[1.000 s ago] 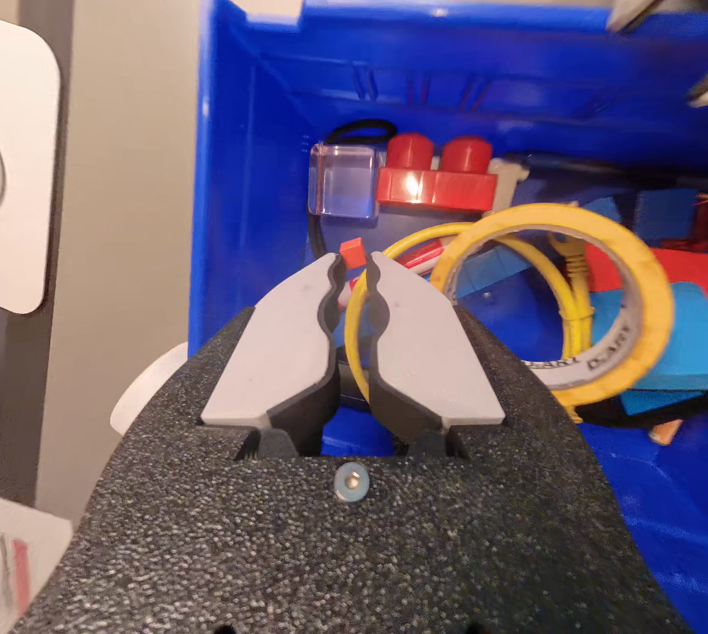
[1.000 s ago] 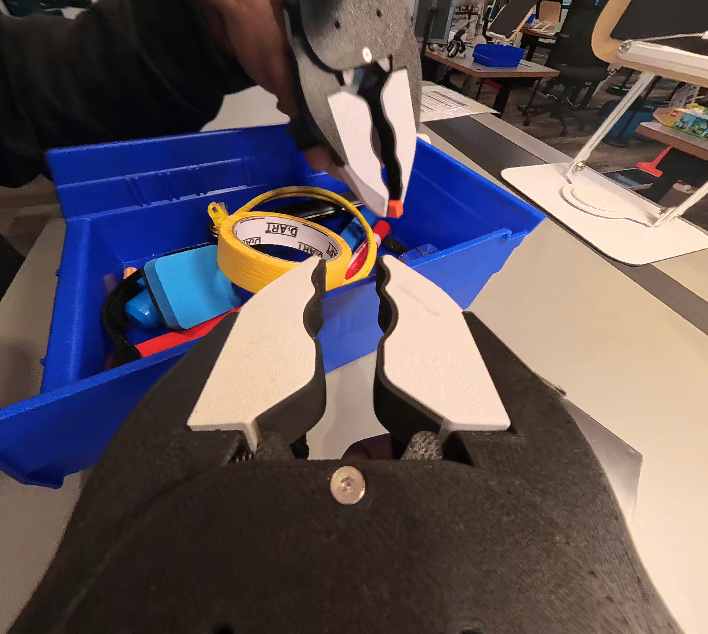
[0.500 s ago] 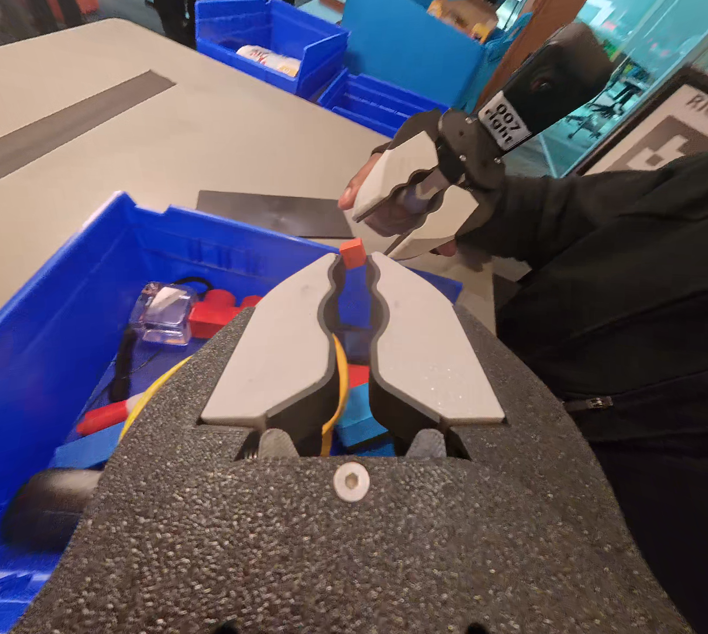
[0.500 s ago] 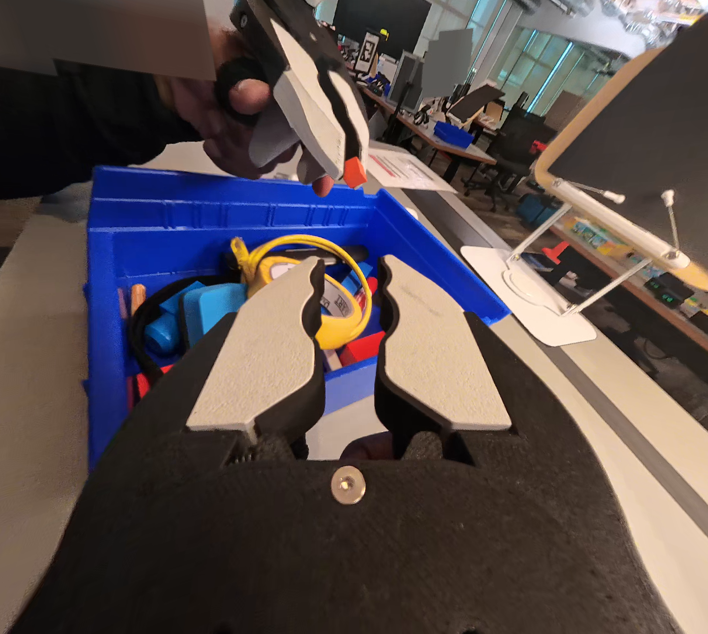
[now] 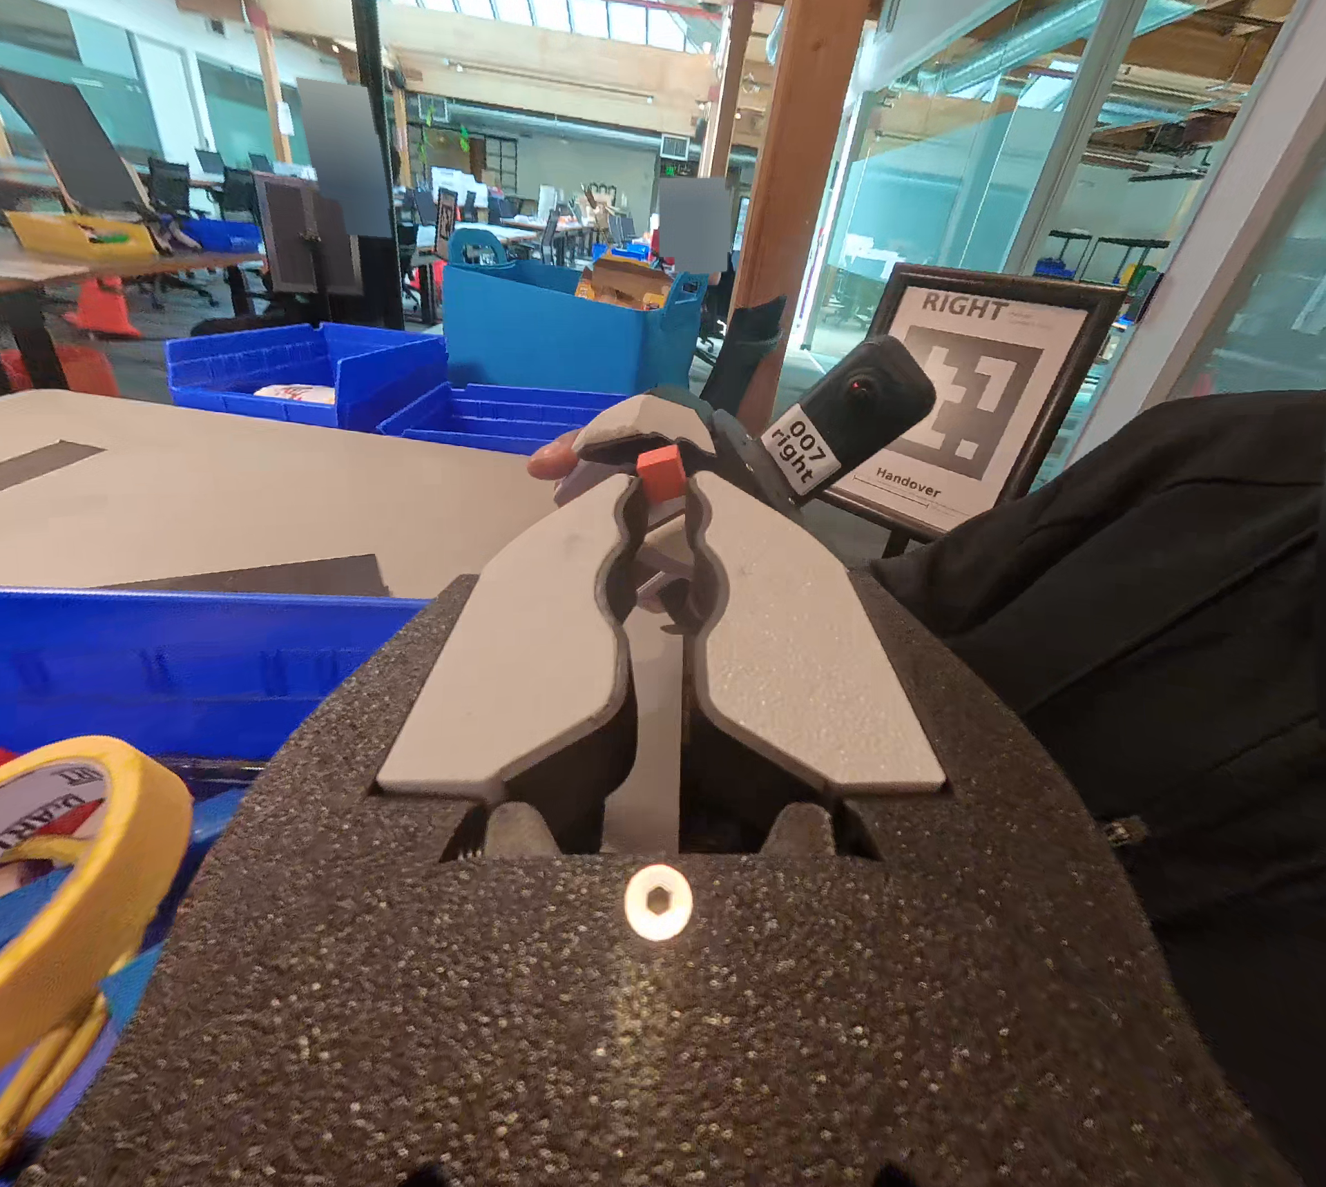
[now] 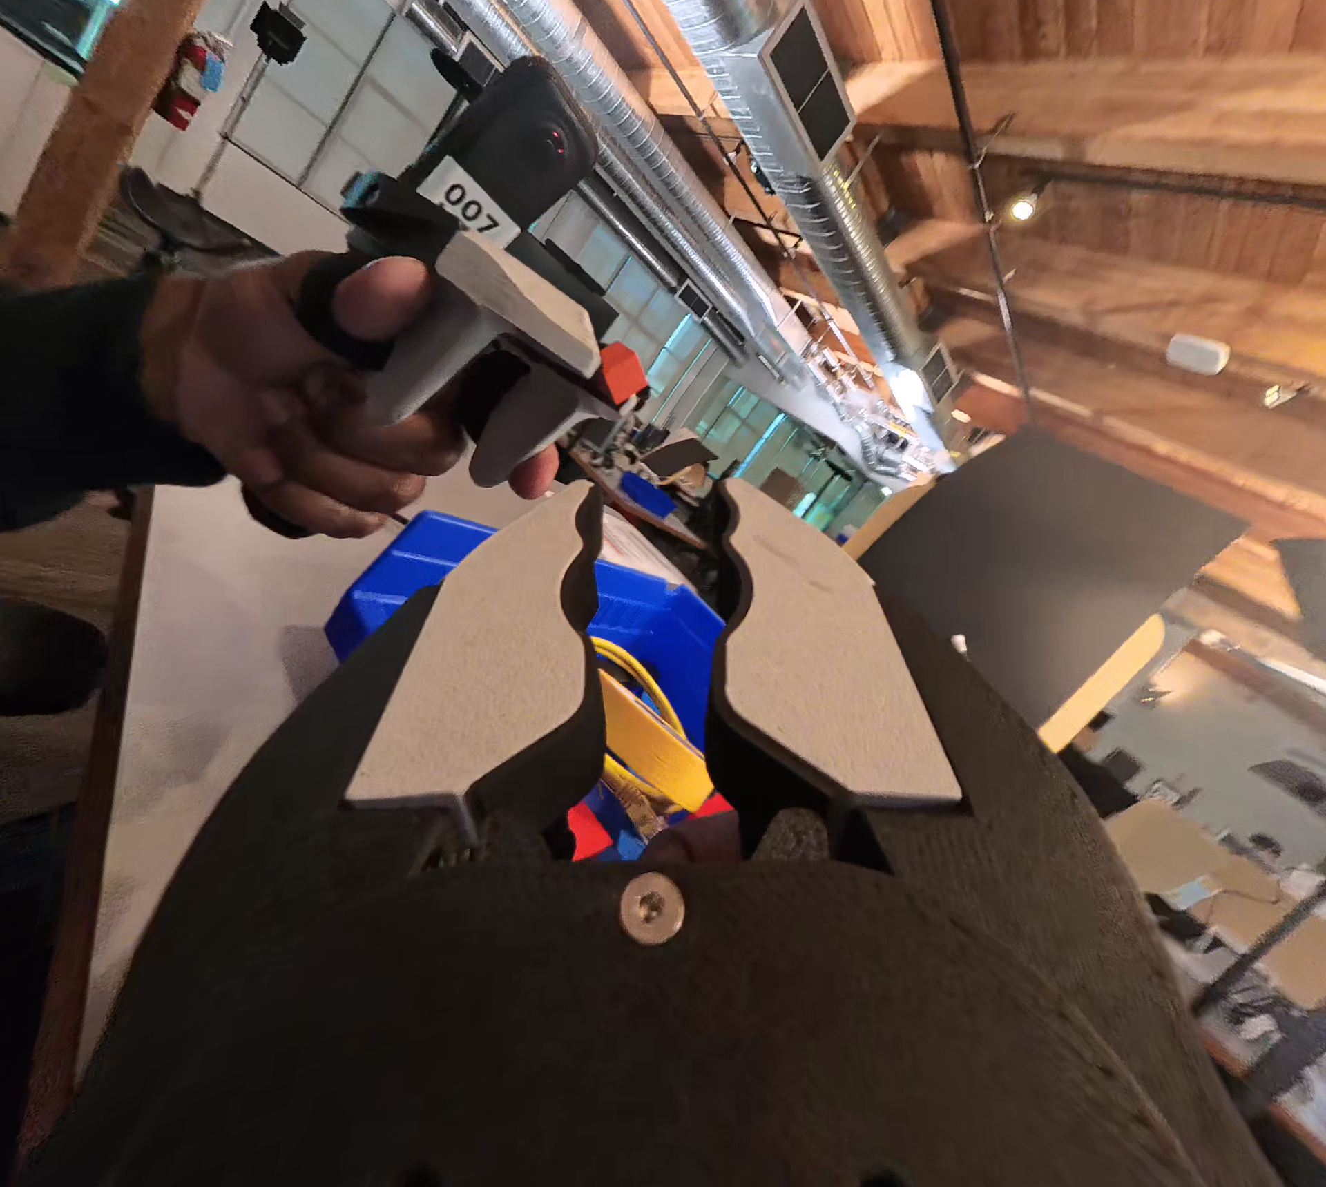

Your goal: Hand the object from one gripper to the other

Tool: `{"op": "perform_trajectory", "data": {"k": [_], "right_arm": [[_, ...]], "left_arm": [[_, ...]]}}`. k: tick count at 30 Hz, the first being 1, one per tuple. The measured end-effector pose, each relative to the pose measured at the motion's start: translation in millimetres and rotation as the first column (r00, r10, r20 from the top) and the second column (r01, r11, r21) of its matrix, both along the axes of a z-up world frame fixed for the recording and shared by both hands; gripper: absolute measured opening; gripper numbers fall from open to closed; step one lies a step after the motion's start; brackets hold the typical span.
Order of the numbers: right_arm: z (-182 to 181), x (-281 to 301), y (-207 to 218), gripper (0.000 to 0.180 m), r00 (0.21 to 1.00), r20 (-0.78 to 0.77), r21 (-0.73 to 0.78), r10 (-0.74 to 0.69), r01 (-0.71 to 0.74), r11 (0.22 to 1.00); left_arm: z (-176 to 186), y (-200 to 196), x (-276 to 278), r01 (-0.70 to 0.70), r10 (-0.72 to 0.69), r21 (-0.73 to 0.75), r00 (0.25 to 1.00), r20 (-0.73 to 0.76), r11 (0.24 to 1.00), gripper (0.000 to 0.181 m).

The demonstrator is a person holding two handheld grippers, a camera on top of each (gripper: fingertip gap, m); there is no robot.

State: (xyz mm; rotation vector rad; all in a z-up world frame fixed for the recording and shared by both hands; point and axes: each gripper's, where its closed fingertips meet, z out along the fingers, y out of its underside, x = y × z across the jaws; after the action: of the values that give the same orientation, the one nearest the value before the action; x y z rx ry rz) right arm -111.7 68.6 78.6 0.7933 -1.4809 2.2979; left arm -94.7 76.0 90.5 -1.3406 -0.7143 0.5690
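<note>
A small orange-red block is pinched at the tips of my left gripper, which is shut on it and held up above the blue bin. My right gripper is open and empty, tilted upward. In the right wrist view the left gripper and the block sit up and to the left of my right fingertips, apart from them. In the left wrist view the right gripper faces me just beyond the block, jaws spread.
The blue bin holds a yellow tape roll, a yellow cable and coloured blocks. A grey table has a black mat. A framed marker sign and more blue bins stand behind. A dark sleeve is at the right. My left and right fingertips are right by each other.
Both grippers rose from the bin and tilted upward. The left carried the block up. The right gripper stayed open and now faces the block at closer range.
</note>
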Motion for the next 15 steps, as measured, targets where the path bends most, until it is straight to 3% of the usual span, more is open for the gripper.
{"op": "perform_trajectory", "data": {"k": [5,15], "right_arm": [[-27,17,-2,0.029,0.969,-0.219,-0.025,-0.116,0.113,0.993],[-41,-8,-10,0.03,0.994,-0.107,-0.031,-0.018,0.015,0.999]], "left_arm": [[-19,10,20,0.0,0.004,0.043,0.997,-0.077,0.999,0.011],[-43,-4,-12,0.01,-0.012,0.045,0.999,0.043,0.999,0.011]]}}
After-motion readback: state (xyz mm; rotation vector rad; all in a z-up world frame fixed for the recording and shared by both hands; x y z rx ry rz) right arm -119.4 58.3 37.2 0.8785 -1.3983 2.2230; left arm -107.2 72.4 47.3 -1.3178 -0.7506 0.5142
